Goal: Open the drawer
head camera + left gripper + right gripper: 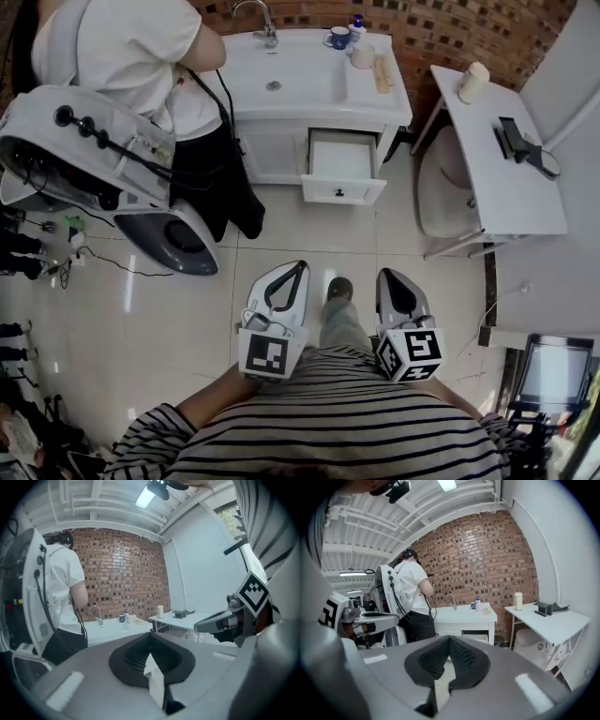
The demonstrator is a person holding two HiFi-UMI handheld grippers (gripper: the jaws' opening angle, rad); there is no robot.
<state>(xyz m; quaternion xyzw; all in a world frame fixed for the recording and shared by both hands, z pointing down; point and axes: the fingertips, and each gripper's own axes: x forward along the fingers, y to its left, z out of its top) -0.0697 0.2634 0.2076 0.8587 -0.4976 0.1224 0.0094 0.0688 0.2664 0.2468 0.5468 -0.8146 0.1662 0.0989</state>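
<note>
Both claws are closed with nothing between their jaws: the left gripper (302, 265) has its tips pressed together in its own view, and the right gripper (386, 274) shows its two ribbed pads meeting at the tip. They are held side by side close to the wearer's striped shirt (356, 431), well apart from the drawer (341, 167). That drawer stands pulled out of the right half of a white cabinet (272, 150) against the brick wall (450, 28). It is white inside and out, and its front panel carries a small dark handle whose shape is too small to make out. Above it the cabinet holds a white basin (281, 80) with a metal tap (258, 17) and a blue cup (339, 37) at the back edge. A person in a white top (141, 47) stands at the cabinet's left end, and their dark clothing covers that end. Pale floor tiles (309, 239) lie between the drawer and the grippers. To the right is a white side table (511, 187) bearing a white cylinder (473, 82). In the right gripper view only a strip of the drawer shows above the gripper's body; in the left gripper view that gripper's body covers it entirely.
</note>
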